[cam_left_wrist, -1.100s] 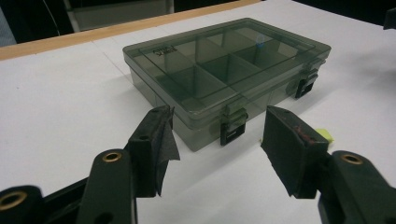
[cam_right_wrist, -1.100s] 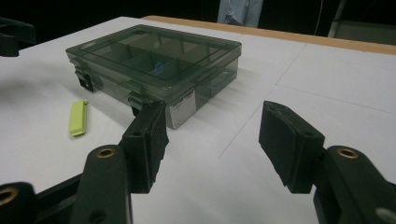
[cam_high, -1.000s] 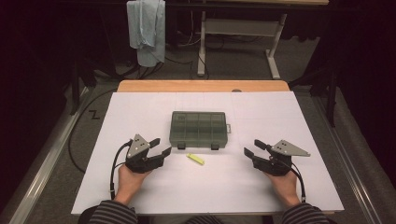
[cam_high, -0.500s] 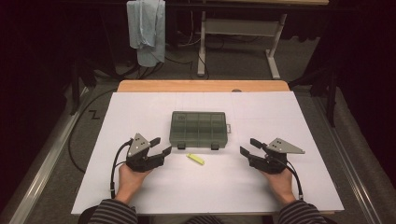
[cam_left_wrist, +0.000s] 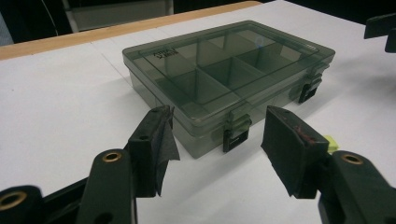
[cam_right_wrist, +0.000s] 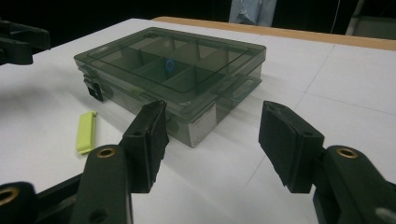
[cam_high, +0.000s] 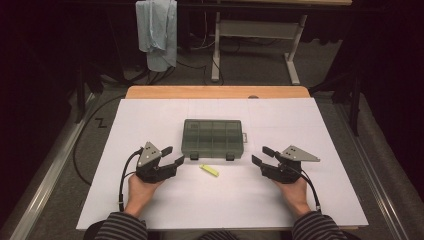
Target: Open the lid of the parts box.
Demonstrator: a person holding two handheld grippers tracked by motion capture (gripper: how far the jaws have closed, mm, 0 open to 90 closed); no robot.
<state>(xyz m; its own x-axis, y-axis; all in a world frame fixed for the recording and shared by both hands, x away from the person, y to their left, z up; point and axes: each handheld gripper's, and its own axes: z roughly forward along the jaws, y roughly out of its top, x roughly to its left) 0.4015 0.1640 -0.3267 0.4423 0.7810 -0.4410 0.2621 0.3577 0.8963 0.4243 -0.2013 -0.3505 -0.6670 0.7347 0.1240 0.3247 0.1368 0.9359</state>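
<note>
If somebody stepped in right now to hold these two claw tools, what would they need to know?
Left gripper: open, holding nothing, near the box's front left corner.
Right gripper: open, holding nothing, off the box's front right corner.
Compartment box: mid-table on the white sheet, lid shut, both front latches appear closed.
Small yellow-green piece: lies loose on the sheet just in front of the box.
Done: nothing visible.
Left: probably unlatching the box and dealing with the piece.
</note>
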